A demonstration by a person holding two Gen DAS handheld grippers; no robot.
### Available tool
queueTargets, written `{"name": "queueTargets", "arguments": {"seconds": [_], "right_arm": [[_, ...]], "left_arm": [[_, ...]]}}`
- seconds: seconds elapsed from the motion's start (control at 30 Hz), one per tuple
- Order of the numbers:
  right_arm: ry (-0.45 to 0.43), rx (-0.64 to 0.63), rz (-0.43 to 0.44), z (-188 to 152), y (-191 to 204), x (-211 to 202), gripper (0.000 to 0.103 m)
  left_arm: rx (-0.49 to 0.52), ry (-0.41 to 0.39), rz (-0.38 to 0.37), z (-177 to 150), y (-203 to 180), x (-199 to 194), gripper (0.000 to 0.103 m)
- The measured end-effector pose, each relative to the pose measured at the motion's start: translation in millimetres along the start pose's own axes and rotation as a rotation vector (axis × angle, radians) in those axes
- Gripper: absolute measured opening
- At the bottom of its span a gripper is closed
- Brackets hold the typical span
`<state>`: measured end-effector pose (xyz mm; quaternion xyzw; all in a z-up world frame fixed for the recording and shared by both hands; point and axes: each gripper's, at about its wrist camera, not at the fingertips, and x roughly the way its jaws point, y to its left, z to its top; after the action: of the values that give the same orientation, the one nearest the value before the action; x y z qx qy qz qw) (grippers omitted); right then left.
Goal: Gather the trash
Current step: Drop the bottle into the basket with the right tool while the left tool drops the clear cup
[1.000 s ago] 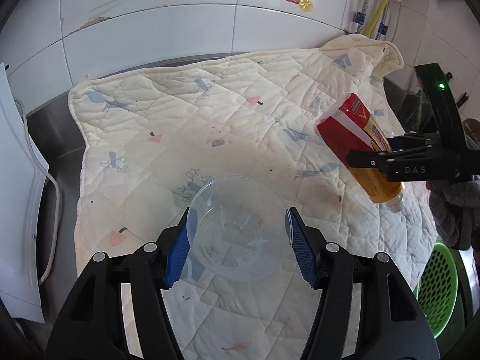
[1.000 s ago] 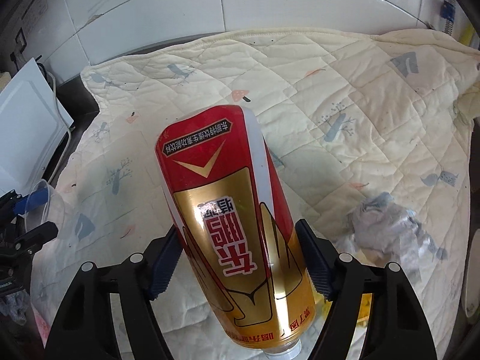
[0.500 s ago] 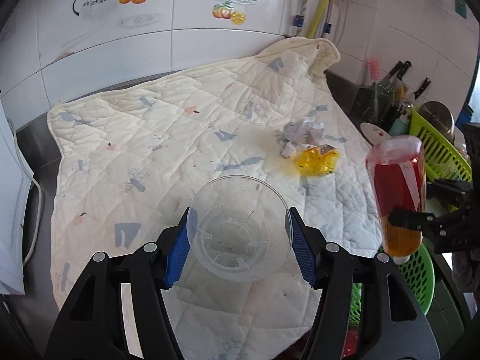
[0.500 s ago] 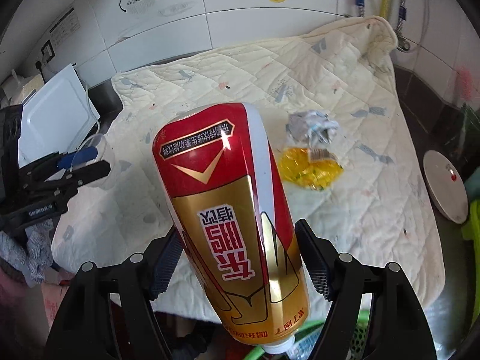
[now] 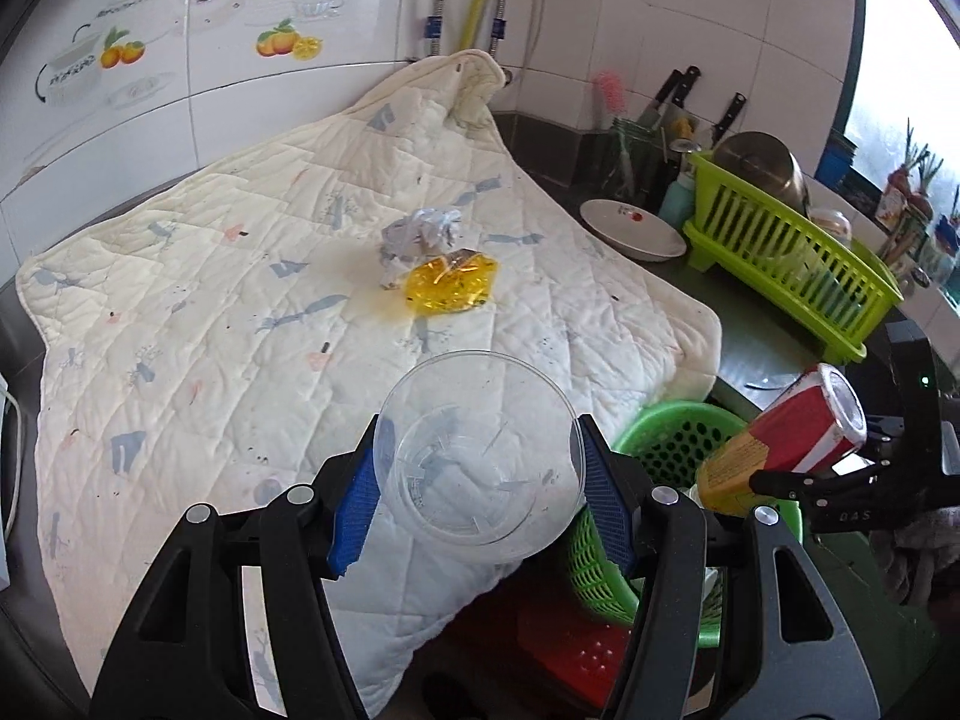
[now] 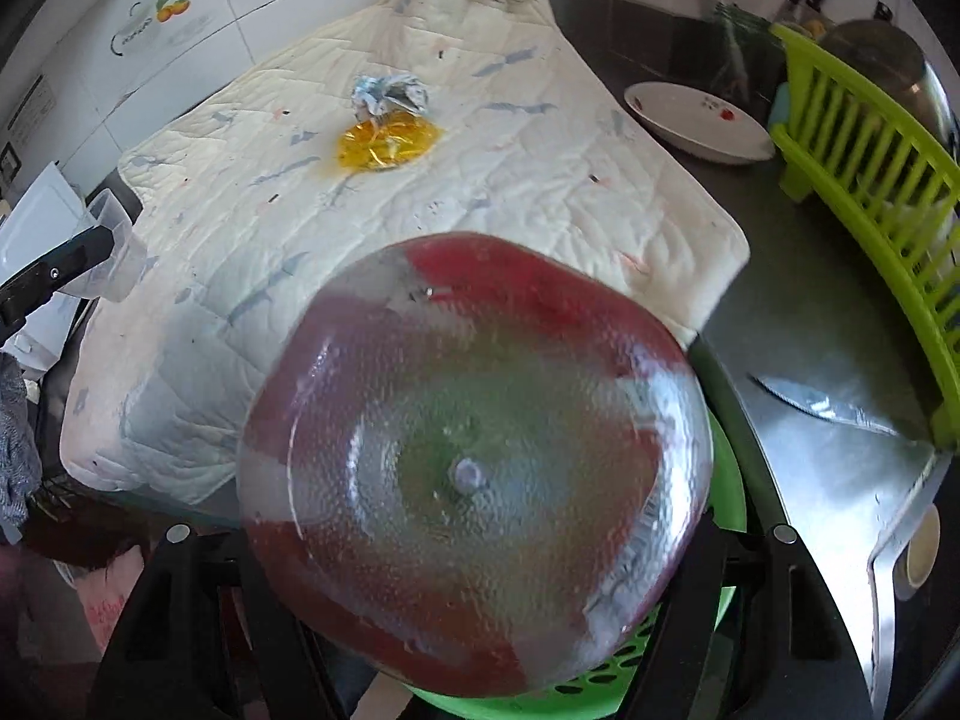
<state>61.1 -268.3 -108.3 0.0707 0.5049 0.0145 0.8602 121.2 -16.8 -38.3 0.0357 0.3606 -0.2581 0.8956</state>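
Note:
My left gripper (image 5: 480,492) is shut on a clear plastic cup (image 5: 480,456), held above the front edge of the quilted cloth (image 5: 210,300). My right gripper (image 6: 474,546) is shut on a red and gold bottle (image 6: 474,462), tipped neck-down over a green perforated basket (image 5: 666,450); the bottle (image 5: 786,444) also shows at the right of the left wrist view. A crumpled paper wad (image 5: 423,231) and a yellow wrapper (image 5: 450,288) lie on the cloth, the wad (image 6: 390,93) and the wrapper (image 6: 387,144) also in the right wrist view.
A lime dish rack (image 5: 792,258) with a metal pot stands on the counter at right, with a white dish (image 5: 630,228) and knives behind. A knife blade (image 6: 822,408) lies on the steel counter. A white board (image 6: 30,234) stands left of the cloth.
Both grippers swung right and back from the cloth. The bottle went from upright over the cloth to tipped neck-down over the green basket. The cup stays gripped.

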Motion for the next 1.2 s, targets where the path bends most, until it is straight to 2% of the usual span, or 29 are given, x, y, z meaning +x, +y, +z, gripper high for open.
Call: {"name": "queueTargets", "arguments": {"seconds": [0.23,0.37,0.53,1.2], "right_arm": [[0.045,0.035,-0.067,-27,-22,-3,0.069],[0.05,0.058,-0.07,-38,-31,-6,0.071],[0.026,0.077,-0.078,-45,-40,-18,0.076],[-0.059,0.136,-0.078,-64,-64,-62,0.076]], "left_arm": [[0.043,0.017,-0.05,-5,-34,3,0.06],[0.063,0.029,-0.069,-9,-50,7,0.06],[0.085,0.052,-0.096,-14,-69,12,0.06],[0.156,0.164,-0.176,-37,-129,41,0.061]]}}
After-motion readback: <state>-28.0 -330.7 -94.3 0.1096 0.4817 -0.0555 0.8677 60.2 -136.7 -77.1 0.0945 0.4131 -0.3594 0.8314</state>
